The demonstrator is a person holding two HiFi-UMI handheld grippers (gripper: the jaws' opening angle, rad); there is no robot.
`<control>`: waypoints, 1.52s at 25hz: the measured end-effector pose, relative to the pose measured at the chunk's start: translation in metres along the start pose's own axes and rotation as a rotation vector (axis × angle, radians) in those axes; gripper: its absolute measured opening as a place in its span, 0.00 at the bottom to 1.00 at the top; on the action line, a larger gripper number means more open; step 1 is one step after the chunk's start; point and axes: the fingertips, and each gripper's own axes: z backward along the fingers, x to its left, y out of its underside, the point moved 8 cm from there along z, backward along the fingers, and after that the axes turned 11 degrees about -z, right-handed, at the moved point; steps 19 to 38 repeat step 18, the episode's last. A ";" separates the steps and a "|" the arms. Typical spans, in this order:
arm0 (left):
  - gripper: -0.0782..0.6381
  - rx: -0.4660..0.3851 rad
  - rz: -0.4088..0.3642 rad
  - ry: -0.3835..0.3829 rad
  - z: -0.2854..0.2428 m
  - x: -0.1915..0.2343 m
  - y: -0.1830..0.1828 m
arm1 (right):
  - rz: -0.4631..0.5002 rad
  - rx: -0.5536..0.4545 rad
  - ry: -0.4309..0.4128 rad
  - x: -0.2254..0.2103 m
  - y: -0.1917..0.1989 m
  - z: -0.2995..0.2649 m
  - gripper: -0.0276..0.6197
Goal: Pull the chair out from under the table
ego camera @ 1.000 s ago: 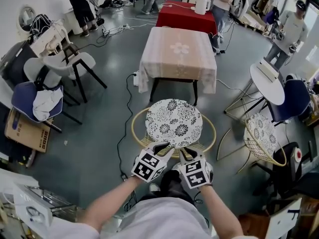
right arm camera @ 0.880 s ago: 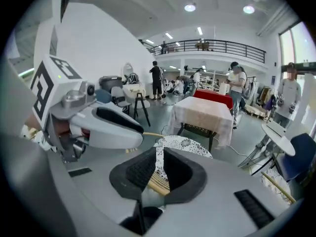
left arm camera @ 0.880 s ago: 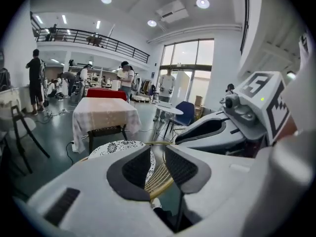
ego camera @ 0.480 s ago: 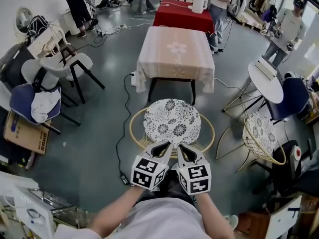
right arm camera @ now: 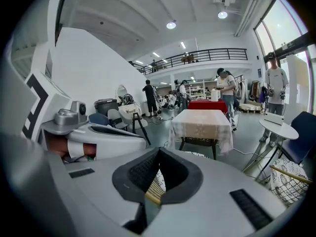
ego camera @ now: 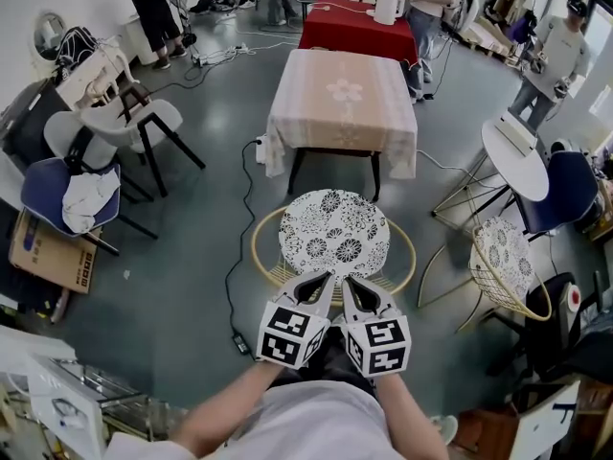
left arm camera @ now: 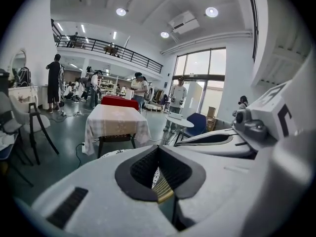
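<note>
**Head view.** The chair point(ego camera: 334, 235) has a round golden wire frame and a patterned cushion. It stands at 6 o'clock of the cloth-covered worktop point(ego camera: 342, 103), with its seat just beside the near edge of the cloth and apparently clear of it. The left gripper point(ego camera: 319, 280) and right gripper point(ego camera: 352, 284) sit side by side at the chair's 6 o'clock rim. Jaw closure cannot be read from here.

**Left gripper view.** The jaws are clamped narrow on a thin golden bar of the chair rim point(left arm camera: 163, 193). Patterned cushion shows through the gap above it. The worktop lies at 11 o'clock.

**Right gripper view.** This gripper's jaws are likewise closed on the golden rim point(right arm camera: 152, 194). The worktop lies at 1 o'clock.

**Assessment.**
- **Handling:** The frame looks light and stiff. The bar is thin and smooth, so it may twist or slide in the pads.
- **Where to hold:** The rim is the correct hold, because the cushion looks soft and may be loose. With both holds so close together, control of swing is judged poor.
- **Coverage:** Only the head view shows how chair and worktop lie. Only the gripper views confirm the grip. The chair's feet are not shown clearly in any view.
</note>
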 end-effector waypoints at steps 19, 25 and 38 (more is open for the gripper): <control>0.12 0.018 0.015 -0.009 -0.001 0.002 0.003 | 0.010 -0.009 -0.012 0.005 -0.002 -0.004 0.05; 0.12 0.018 0.015 -0.009 -0.001 0.002 0.003 | 0.010 -0.009 -0.012 0.005 -0.002 -0.004 0.05; 0.12 0.018 0.015 -0.009 -0.001 0.002 0.003 | 0.010 -0.009 -0.012 0.005 -0.002 -0.004 0.05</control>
